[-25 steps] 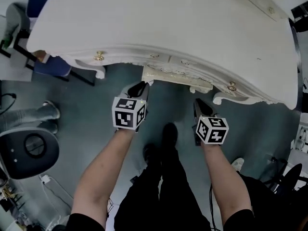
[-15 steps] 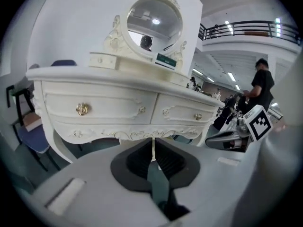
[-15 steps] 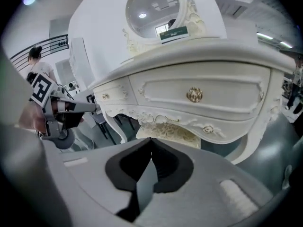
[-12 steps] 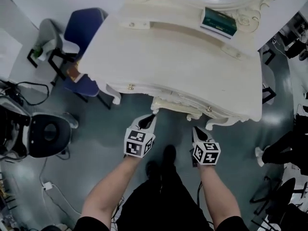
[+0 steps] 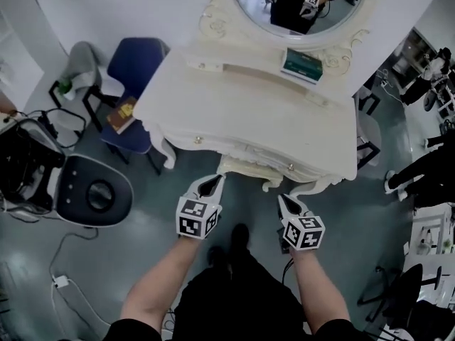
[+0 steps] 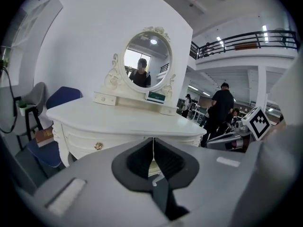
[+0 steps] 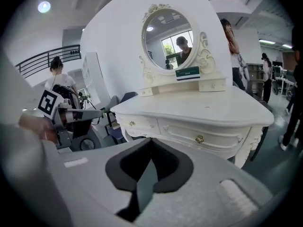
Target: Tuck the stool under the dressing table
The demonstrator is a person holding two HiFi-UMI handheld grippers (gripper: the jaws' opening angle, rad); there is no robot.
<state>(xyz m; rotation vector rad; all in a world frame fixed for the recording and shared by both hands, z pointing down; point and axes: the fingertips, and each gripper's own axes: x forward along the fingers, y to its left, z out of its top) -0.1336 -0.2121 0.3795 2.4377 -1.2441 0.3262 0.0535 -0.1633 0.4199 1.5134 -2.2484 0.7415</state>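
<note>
Stool (image 5: 245, 168) sits under dressing table (image 5: 249, 112), chair (image 5: 138, 59) beside.

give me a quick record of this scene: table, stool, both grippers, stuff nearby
dressing table: white dressing table, oval mirror at its back, green box below the mirror
stool: stool under the table's middle, only its cream front edge showing
left hand-held gripper: left hand-held gripper just closed shut, holding nothing, in front of the table, apart from the stool
right hand-held gripper: right hand-held gripper shut, holding nothing, also clear of the stool
nearby: blue chair left of the table
task state: stool looks tucked in
</note>
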